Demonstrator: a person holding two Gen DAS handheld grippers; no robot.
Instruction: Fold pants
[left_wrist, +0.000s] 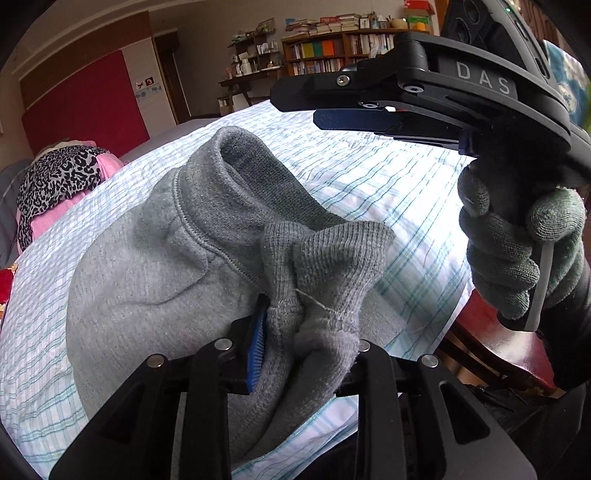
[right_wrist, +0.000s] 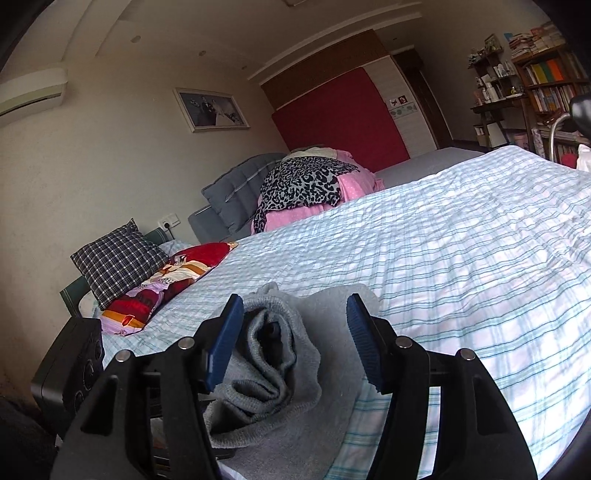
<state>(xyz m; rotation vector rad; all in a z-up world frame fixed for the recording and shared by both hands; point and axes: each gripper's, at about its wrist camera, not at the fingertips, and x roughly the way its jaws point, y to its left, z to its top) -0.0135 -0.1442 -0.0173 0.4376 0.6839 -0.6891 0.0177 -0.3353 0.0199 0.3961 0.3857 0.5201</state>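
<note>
Grey sweatpants (left_wrist: 155, 266) bunched on the striped bed (left_wrist: 369, 177). My left claw (left_wrist: 295, 332) pinches the ribbed cuffs (left_wrist: 325, 266), garment running away ahead. Right claw (right_wrist: 291, 343) gapes open astride the cloth, gripping nothing; left is nearer.

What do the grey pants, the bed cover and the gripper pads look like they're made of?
Grey pants: soft matte sweatshirt-type knit, likely cotton fleece; cuffs ribbed. Bed cover: thin woven cloth, puckered like seersucker, white with teal stripes. Pads: blue, matte, finely ridged, probably rubber or soft plastic.
</note>
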